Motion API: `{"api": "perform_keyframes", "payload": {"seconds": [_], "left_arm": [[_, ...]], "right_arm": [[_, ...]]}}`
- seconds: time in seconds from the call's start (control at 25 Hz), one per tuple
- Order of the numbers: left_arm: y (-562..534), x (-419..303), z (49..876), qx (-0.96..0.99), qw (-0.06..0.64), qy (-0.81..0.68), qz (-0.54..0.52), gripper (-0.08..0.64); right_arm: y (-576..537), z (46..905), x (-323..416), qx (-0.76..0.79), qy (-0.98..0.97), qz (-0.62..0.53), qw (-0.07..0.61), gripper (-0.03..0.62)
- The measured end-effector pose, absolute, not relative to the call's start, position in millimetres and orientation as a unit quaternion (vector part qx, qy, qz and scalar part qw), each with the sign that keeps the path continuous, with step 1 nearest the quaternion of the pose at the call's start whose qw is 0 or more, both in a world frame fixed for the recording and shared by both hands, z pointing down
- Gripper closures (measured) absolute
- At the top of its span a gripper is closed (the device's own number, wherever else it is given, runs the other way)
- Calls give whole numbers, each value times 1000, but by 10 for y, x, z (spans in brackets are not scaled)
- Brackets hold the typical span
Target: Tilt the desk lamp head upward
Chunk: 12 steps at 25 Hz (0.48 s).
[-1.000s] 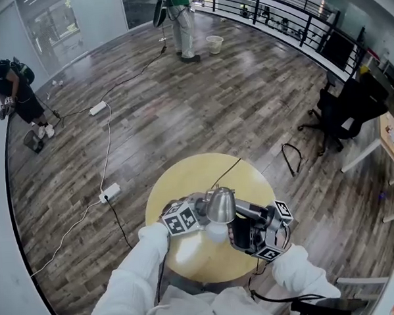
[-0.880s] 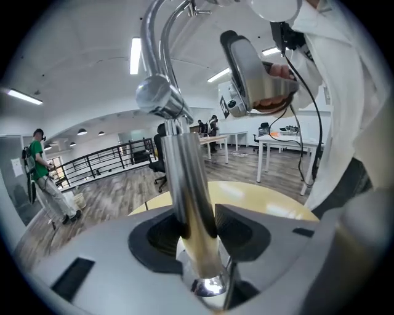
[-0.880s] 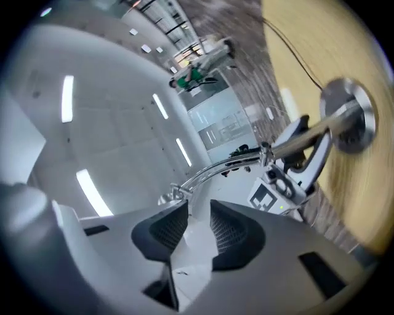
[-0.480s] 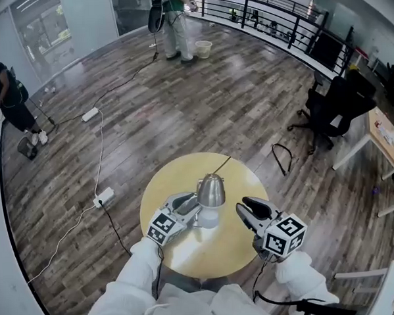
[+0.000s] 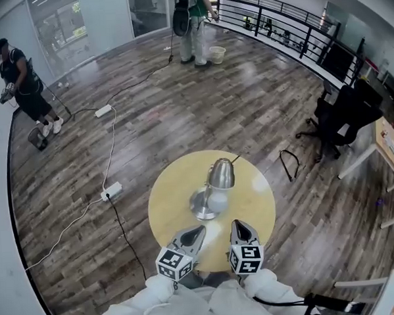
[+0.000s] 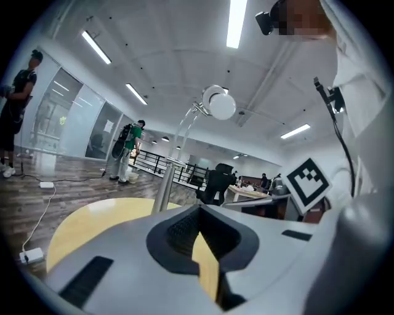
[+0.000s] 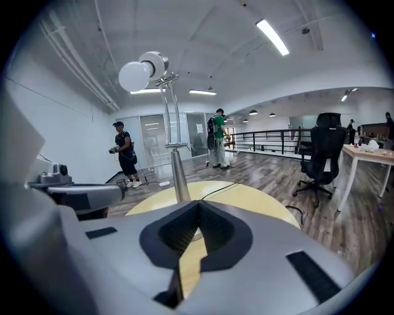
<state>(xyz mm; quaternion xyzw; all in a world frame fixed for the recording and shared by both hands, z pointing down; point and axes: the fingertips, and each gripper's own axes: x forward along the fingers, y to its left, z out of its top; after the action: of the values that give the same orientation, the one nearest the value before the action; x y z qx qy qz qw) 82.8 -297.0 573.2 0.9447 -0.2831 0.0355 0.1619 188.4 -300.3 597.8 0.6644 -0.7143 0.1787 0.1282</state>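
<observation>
Currently the silver metal desk lamp [image 5: 219, 175] stands near the centre of the round yellow wooden table [image 5: 255, 203], its flat round metal base [image 5: 201, 205] a little toward 9 o'clock from the middle. A thin black cord [image 5: 233, 162] runs off the table edge toward 1 o'clock. The left gripper [image 5: 195, 231] and right gripper [image 5: 239, 226] sit side by side over the 6 o'clock edge of the table, well apart from the lamp. In each gripper view the two dark jaws meet along one line with only tabletop behind them, so both tools are closed and carry nothing. Neither touches the lamp. Seen from the right gripper view, the bell-shaped lamp head [image 7: 152, 64] sits at the top of the thin upright stem [image 7: 178, 175], with its round white bulb [image 7: 133, 76] at about 8 o'clock from the shade. The head axis therefore reads as close to level, dipping only slightly toward the person, not hanging straight down. Judgement: this pose fits a head already raised, so the tilt looks done or nearly done. A further lift to point the bulb clearly above level may remain. That would need one gripper back at the shade and the other steadying the base or stem.
</observation>
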Motion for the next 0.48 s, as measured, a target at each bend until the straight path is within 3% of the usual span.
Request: {"api": "perform_keyframes", "payload": {"seconds": [0.48], "left_arm": [[-2763,742,5483,928,84,-359,60,558]], "right_arm": [[-2787,5604,1891,655,-738,133,98,578]]}}
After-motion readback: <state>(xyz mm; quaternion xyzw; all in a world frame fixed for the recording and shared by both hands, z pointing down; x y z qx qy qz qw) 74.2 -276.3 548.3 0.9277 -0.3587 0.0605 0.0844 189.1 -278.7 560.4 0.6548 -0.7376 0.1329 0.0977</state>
